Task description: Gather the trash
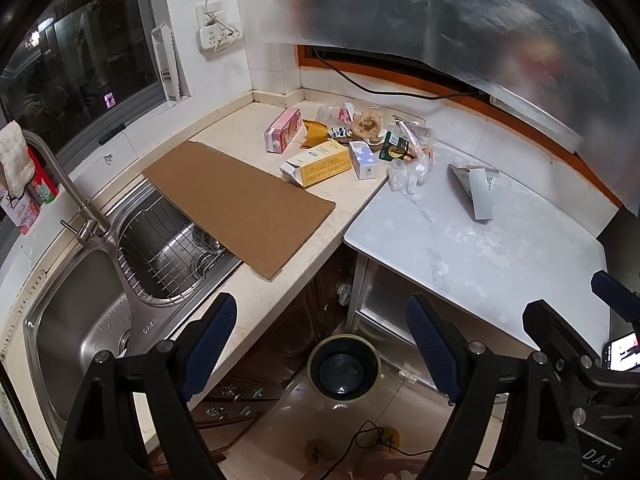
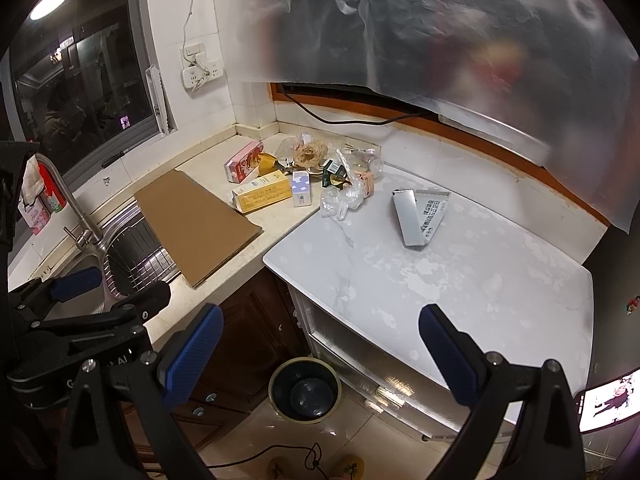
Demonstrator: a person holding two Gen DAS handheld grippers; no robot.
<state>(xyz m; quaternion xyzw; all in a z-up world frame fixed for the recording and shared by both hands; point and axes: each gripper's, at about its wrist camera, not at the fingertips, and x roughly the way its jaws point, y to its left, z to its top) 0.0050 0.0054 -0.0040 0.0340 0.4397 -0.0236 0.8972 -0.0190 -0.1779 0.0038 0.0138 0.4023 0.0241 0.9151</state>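
A pile of trash lies in the counter corner: a pink box [image 1: 284, 130], a yellow box [image 1: 320, 162], a small white-and-blue box [image 1: 363, 159], a green box [image 1: 394, 148] and crumpled clear plastic bags [image 1: 412, 166]. A grey folded carton [image 1: 476, 190] lies apart on the white marble top. The same pile shows in the right wrist view, with the yellow box [image 2: 262, 196] and the grey carton [image 2: 416, 216]. On the floor below stands a dark round bin [image 1: 344, 368] [image 2: 306, 390]. My left gripper [image 1: 322, 308] and right gripper [image 2: 322, 314] hang open and empty in front of the counter, above the bin.
A brown cardboard sheet [image 1: 240, 204] lies partly over the steel sink [image 1: 80, 320] with its tap [image 1: 76, 200]. The white marble top [image 1: 480, 252] juts out on the right. A frosted plastic sheet [image 1: 480, 20] hangs overhead. Cables [image 1: 372, 436] trail on the floor.
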